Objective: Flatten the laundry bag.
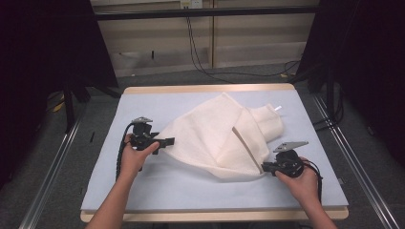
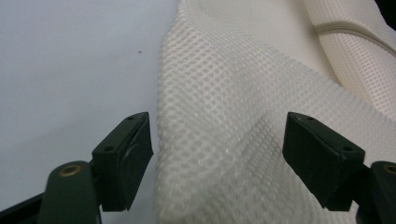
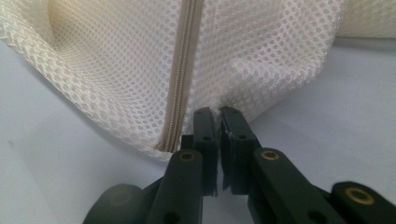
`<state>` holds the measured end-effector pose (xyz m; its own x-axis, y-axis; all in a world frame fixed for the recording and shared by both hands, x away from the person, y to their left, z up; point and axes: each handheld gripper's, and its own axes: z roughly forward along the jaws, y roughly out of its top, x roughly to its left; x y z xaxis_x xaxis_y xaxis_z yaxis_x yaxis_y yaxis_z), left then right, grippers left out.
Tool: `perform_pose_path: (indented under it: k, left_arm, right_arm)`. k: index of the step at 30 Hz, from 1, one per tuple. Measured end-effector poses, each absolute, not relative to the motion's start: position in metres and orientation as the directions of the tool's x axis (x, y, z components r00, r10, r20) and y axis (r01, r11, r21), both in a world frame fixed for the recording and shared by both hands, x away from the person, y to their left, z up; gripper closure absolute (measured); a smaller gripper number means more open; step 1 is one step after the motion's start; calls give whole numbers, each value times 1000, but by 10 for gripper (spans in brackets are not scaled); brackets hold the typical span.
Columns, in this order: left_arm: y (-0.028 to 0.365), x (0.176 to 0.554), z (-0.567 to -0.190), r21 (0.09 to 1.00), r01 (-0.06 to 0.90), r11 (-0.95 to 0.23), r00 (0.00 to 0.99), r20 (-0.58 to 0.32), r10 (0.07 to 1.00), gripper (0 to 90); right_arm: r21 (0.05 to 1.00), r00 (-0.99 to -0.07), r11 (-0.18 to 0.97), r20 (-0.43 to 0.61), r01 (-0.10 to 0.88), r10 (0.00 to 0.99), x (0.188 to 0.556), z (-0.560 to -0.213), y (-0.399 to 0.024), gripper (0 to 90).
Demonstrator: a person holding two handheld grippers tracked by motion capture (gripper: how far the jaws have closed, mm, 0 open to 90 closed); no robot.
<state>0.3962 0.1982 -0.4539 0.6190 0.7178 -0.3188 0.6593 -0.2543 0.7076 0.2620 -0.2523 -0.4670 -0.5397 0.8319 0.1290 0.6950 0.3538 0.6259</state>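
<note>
A cream mesh laundry bag (image 1: 215, 138) lies crumpled and partly folded across the middle of the pale blue mat (image 1: 191, 186). At its left tip my left gripper (image 1: 171, 141) stands open; in the left gripper view the mesh (image 2: 224, 93) runs between the spread jaws (image 2: 217, 140) and neither pad presses on it. My right gripper (image 1: 263, 167) is at the bag's near right corner. The right gripper view has its jaws (image 3: 219, 116) shut on the mesh edge (image 3: 116, 70), just right of the beige zipper (image 3: 182, 70).
The mat covers a wooden table (image 1: 210, 88) with bare mat in front of and to the left of the bag. Metal rails (image 1: 52, 167) run along both sides on the floor. Black stands and cables (image 1: 200, 57) are beyond the far edge.
</note>
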Motion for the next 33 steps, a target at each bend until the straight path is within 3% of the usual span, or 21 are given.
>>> perform_pose_path:
  k: [4, 6, 9, 12, 27, 33]
  left_arm:
    - [192, 402, -450, 709, 660, -248, 620, -328, 713, 330]
    - [189, 402, -447, 716, 652, -250, 620, -313, 720, 452]
    - [188, 399, -443, 703, 646, -297, 624, -262, 736, 724]
    - [192, 394, -441, 675, 645, -359, 630, -203, 750, 826]
    - [239, 360, -463, 673, 693, -259, 556, -269, 786, 859]
    - [235, 358, -462, 681, 675, -283, 572, -241, 784, 858]
  right_arm:
    - [626, -539, 353, 129, 695, 832, 262, -467, -252, 852]
    - [623, -539, 357, 124, 696, 833, 262, -467, -252, 852]
    - [634, -539, 357, 114, 686, 834, 262, -467, -253, 852]
    - [632, -537, 353, 120, 690, 835, 262, -466, -253, 852]
    - [671, -484, 332, 45, 663, 874, 271, -461, -243, 870]
    - [669, -495, 311, 99, 675, 863, 269, -458, -246, 823]
